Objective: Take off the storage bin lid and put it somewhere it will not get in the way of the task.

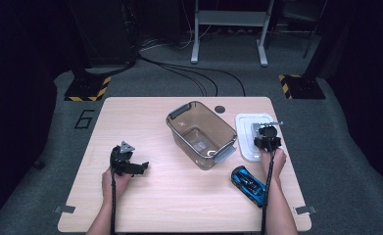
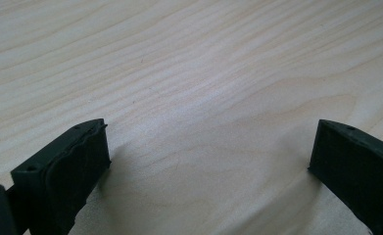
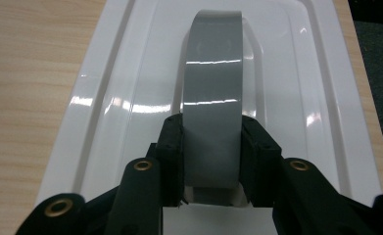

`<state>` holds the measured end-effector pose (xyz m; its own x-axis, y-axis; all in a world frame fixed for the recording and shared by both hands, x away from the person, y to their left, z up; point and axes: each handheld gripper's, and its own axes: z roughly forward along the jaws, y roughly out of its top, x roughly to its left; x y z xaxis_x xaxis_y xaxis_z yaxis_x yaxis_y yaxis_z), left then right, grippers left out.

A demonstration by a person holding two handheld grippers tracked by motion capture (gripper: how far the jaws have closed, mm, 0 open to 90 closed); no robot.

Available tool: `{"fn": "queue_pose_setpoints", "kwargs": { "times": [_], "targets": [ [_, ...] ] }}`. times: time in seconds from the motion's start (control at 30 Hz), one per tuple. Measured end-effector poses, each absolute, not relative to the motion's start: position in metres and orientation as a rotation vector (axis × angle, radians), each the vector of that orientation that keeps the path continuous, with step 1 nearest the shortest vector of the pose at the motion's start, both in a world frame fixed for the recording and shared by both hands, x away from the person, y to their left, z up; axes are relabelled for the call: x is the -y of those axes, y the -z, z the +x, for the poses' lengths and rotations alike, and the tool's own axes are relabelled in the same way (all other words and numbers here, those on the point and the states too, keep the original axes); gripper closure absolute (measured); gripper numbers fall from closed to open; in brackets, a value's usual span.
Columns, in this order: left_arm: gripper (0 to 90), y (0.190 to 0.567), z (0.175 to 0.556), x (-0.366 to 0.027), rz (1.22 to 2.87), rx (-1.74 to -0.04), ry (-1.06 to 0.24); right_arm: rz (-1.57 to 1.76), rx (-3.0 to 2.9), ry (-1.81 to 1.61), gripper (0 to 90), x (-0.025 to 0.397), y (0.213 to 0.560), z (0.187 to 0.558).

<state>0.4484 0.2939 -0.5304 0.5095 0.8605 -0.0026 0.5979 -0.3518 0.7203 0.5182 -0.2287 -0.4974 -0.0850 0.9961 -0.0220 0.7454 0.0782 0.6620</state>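
Handle [image 3: 212, 93] – grey, on white lid [image 3: 110, 98] | clamped in right tongs [image 3: 212, 147] | left tongs [image 2: 206, 161] wide – over bare table [image 2: 189, 63]

High view sits up above the person's edge of the pale wooden worktop [image 1: 145, 205] and looks forward and down, far enough back to take in the whole top plus dark floor beyond. Left gripper view rides super low, skimming bare wood grain between its 2 black fingers [image 2: 66, 171]. Right gripper view looks steeply down, really close on the white plastic lid [image 3: 110, 98], which the high view also catches near the worktop's right edge.
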Motion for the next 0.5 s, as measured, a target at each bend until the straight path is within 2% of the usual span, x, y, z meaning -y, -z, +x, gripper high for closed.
{"fn": "queue_pose_setpoints", "kwargs": {
  "times": [0.27, 0.5],
  "targets": [
    [1.1, 0.530, 0.448, -0.294, 2.080, -1.187, -0.501, 1.683, -2.004, -0.784, 28.2, 0.238, 0.483, 0.506],
    [1.1, 0.530, 0.448, -0.294, 2.081, -1.186, -0.502, 1.550, -2.099, -0.858, 14.4, 0.238, 0.465, 0.481]
  ]
}}
